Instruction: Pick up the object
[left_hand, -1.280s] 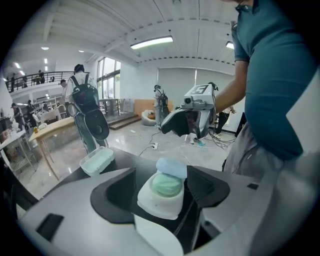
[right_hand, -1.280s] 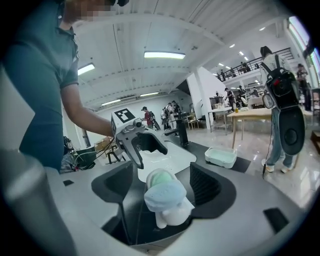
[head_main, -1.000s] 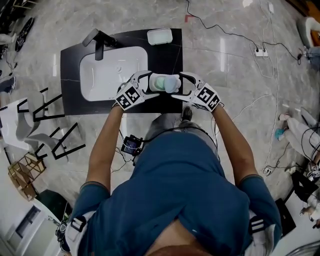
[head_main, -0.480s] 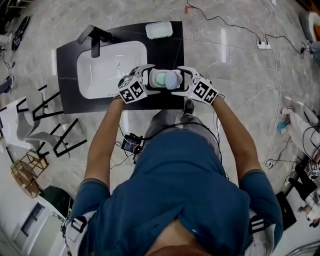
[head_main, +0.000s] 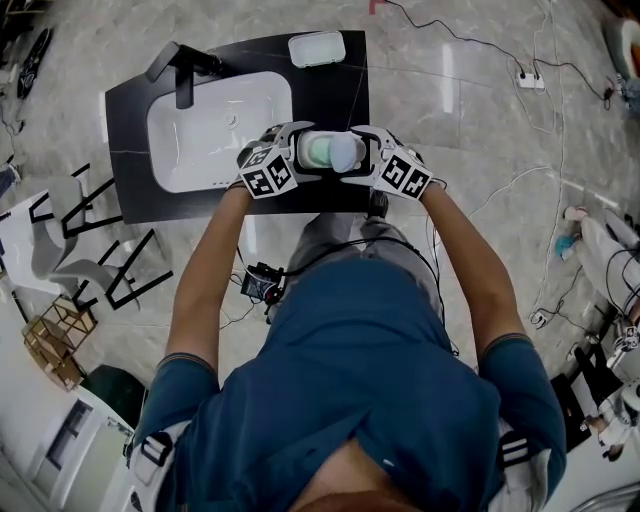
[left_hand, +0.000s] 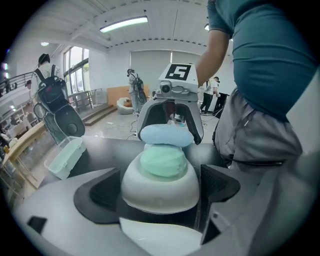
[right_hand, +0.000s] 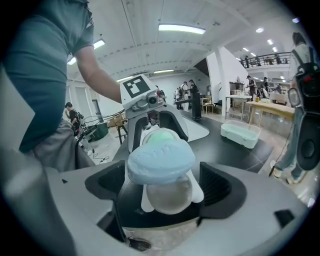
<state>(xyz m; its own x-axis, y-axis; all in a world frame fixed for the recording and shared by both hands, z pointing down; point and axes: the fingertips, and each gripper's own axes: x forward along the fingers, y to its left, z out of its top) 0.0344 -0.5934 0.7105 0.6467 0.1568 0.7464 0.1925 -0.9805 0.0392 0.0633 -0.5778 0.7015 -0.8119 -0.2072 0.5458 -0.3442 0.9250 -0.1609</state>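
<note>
Head view shows a person bent over a black counter (head_main: 335, 95) with a white sink (head_main: 215, 125), two grippers facing each other across the object (head_main: 328, 150). It is a white dish carrying a green lump (left_hand: 162, 161) and a blue lump (left_hand: 166, 135), and it sits on the counter just right of the sink. The left gripper (head_main: 298, 152) comes at it from the sink side, the right gripper (head_main: 358, 152) from the other. Each gripper's own view has the dish standing between its black pads (right_hand: 220, 186), a thin dark gap on either side. Both sets of jaws have just been opening and stand wide, gripping nothing.
</note>
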